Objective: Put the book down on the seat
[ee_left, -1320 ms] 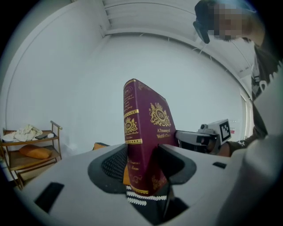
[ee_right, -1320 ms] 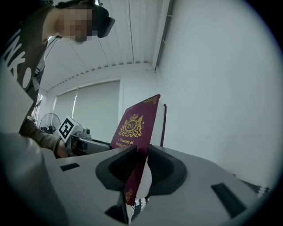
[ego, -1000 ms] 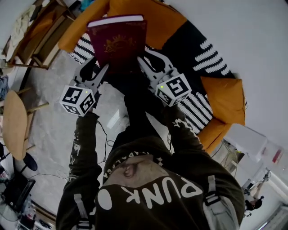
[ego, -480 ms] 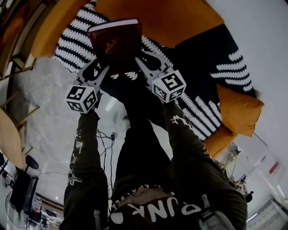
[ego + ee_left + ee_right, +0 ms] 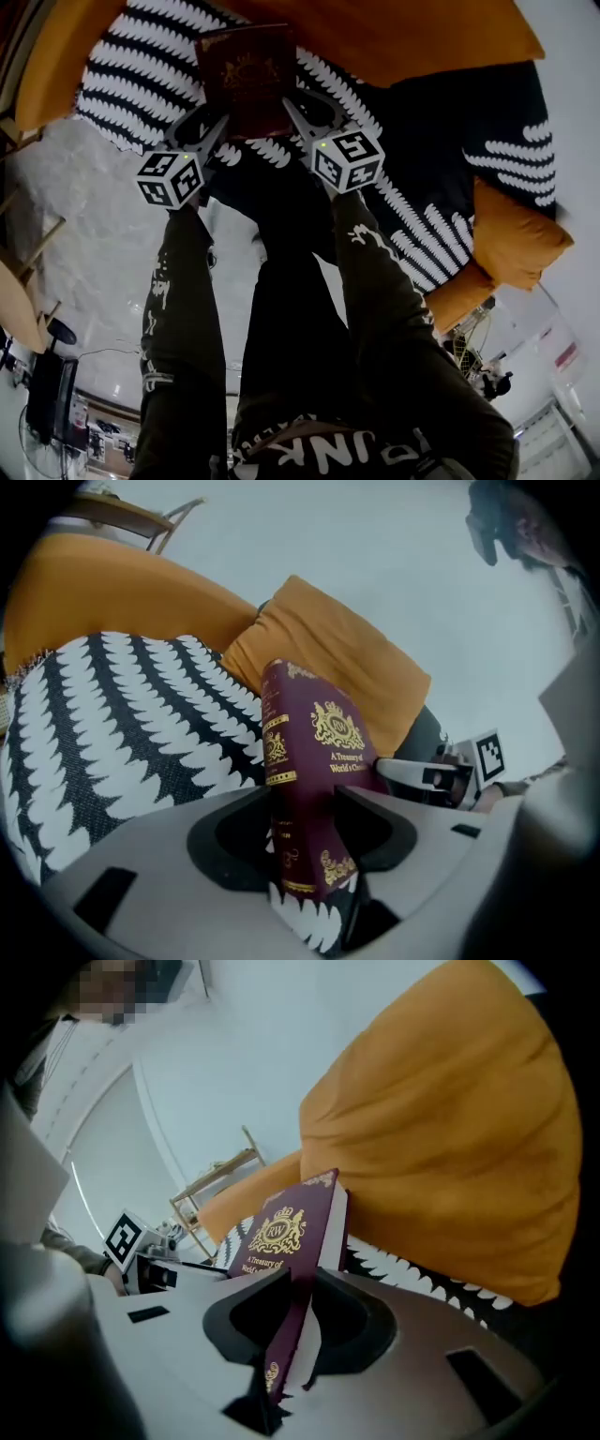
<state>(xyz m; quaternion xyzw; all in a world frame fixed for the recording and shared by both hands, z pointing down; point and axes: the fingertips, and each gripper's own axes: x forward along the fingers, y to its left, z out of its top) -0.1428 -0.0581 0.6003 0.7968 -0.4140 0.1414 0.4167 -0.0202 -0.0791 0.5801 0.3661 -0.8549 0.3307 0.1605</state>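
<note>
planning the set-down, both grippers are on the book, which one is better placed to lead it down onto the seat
Left, probably, by a little. The left gripper is shut on the book at its spine, the stiffer side; the right gripper pinches the page edge. Both hold it over the striped seat.

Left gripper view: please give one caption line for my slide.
Left gripper shut on a maroon hardcover book over the black-and-white patterned seat, orange cushion behind.

Head view looks steeply down past the person's arms onto the striped seat point(image 5: 141, 66). The left gripper point(image 5: 314, 803) view and the right gripper point(image 5: 295, 1302) view each peer from close behind their own fingers, facing one another across the book point(image 5: 319, 742) between them. All three views share book and seat.
</note>
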